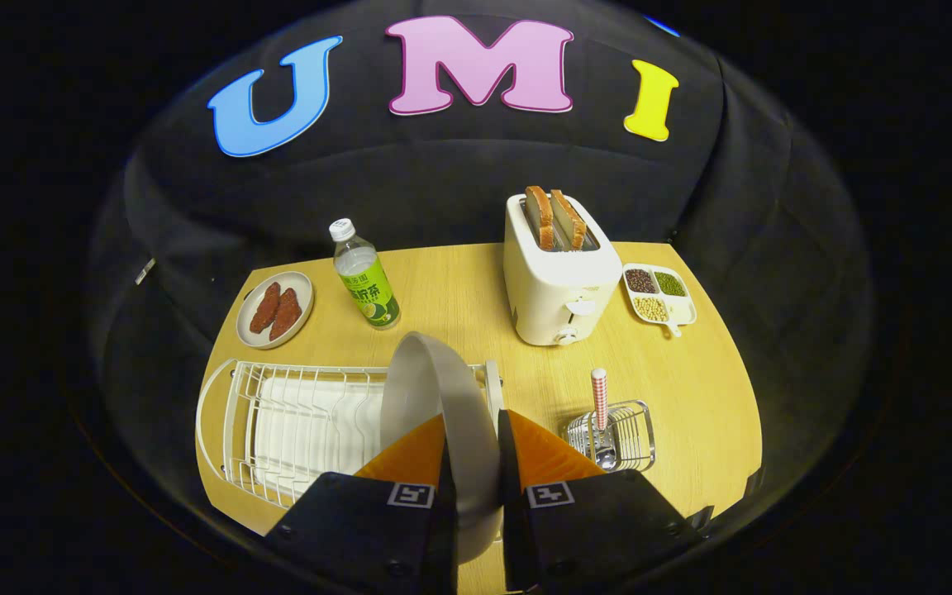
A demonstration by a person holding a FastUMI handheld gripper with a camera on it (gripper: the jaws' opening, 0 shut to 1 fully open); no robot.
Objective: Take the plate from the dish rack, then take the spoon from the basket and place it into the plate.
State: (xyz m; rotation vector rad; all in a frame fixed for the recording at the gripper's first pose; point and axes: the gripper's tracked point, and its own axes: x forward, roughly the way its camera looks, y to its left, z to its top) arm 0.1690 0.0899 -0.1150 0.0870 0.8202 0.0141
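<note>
Fingers: both fingers of the gripper (472, 430) were closed onto the plate (443, 413), one on each face, pinching its lower edge.
Plate: a pale round plate stood on edge between the fingers, tilted a little, its upper rim reaching up over the right end of the dish rack (294, 421); whether its rim was touching the rack wires could not be told.
Dish rack: white wire rack on the counter (459, 297), just ahead and left of the fingers, with a white tray under the wires.
Spoon: it stood upright in the small wire basket (616, 434), bowl down, its red-and-white striped handle (599, 397) sticking up, just right of the fingers.
Slip risk: the grip looked to be on a thin smooth rim only, so the plate could well pivot or slide out if swung quickly.
Snag risk: the plate's far rim sat close to the rack's end wires; pulling sideways instead of up could catch it and drag the rack.
Collision risk: the toaster (559, 281) with two bread slices and the green-labelled bottle (364, 281) stood beyond the plate; a wide swing might knock the bottle over.
Placement risk: setting the plate down too near the basket might tip the basket or leave little room to lift the spoon.
Other items: a small plate of reddish food (275, 310) and a divided dish of beans (659, 293) sat well apart at the far corners.
</note>
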